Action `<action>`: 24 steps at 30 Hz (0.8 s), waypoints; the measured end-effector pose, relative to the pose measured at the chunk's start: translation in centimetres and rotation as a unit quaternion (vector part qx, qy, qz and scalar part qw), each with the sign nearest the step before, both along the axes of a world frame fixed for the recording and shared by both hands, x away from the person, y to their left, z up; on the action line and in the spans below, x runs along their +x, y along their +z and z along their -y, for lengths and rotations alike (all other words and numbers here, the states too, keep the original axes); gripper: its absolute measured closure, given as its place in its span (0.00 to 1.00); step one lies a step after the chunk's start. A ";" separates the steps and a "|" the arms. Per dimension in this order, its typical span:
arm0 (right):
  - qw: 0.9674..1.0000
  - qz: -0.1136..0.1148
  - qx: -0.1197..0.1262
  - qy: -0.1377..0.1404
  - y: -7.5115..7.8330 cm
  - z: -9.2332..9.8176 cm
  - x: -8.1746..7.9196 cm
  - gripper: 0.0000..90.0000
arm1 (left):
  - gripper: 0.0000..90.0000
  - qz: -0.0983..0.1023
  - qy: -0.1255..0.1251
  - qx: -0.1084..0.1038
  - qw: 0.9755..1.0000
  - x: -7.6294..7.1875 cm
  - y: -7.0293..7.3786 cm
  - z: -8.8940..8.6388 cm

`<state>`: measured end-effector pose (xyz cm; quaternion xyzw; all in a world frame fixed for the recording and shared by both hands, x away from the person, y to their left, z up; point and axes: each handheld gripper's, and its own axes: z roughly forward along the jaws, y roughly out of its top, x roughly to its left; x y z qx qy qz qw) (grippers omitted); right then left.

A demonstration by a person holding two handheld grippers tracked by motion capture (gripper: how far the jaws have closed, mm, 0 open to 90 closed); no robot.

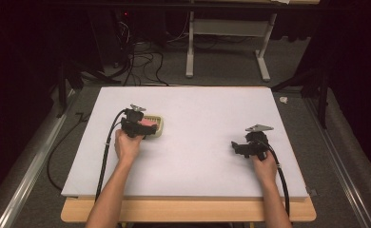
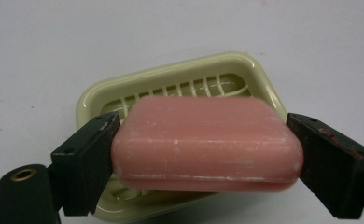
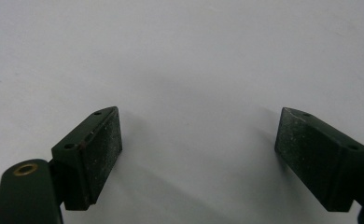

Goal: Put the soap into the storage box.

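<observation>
A pink bar of soap point(image 2: 207, 144) is clamped end to end between the two black jaws of my left gripper point(image 2: 203, 154), just over a pale yellow-green soap dish point(image 2: 175, 79) with a slatted bottom. From above, the left gripper point(image 1: 143, 127) and the soap point(image 1: 147, 123) sit over the dish point(image 1: 158, 126) at the left middle of the white board point(image 1: 198, 109). I cannot tell whether the soap touches the dish. My right gripper point(image 1: 235, 147) rests low on the board's right side; its jaws point(image 3: 199, 154) stand wide apart over bare white surface.
The white board lies on a wooden table point(image 1: 188, 209) whose front edge shows below it. Black cables point(image 1: 105, 156) trail back from both grippers. Beyond the board are a grey floor, cable tangles point(image 1: 141, 57) and a white table frame point(image 1: 226, 33).
</observation>
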<state>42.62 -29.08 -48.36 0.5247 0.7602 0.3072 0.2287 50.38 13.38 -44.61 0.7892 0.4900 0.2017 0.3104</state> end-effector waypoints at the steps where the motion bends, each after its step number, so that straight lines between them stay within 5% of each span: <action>1: 1.000 0.000 0.000 0.000 0.0 0.0 0.0 0.17 | 0.15 0.000 0.001 -0.001 1.000 0.0 -0.1 0.0; 24: 1.000 0.000 0.000 0.000 0.0 0.0 0.0 0.17 | 0.09 0.000 0.009 -0.004 1.000 0.1 -0.2 0.2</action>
